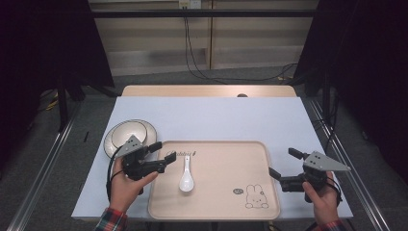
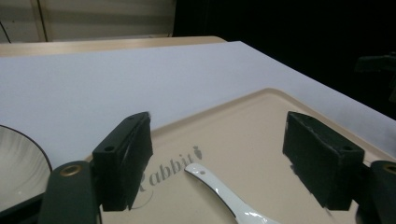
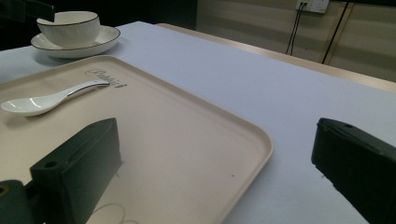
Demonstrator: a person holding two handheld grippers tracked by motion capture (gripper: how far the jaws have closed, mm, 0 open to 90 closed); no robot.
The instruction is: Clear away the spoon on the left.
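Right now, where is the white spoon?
In the high view the white spoon lies on the left part of the beige tray, bowl end toward the person, just right of the left gripper and below the printed word.

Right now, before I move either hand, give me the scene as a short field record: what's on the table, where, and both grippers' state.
tray: beige tray with rabbit drawing, on the white table
spoon: white ceramic spoon lying on the tray's left part, handle toward the far edge
bowl: white bowl on a plate, left of the tray
left gripper: open, over the tray's left edge
right gripper: open, holding nothing, at the tray's right edge
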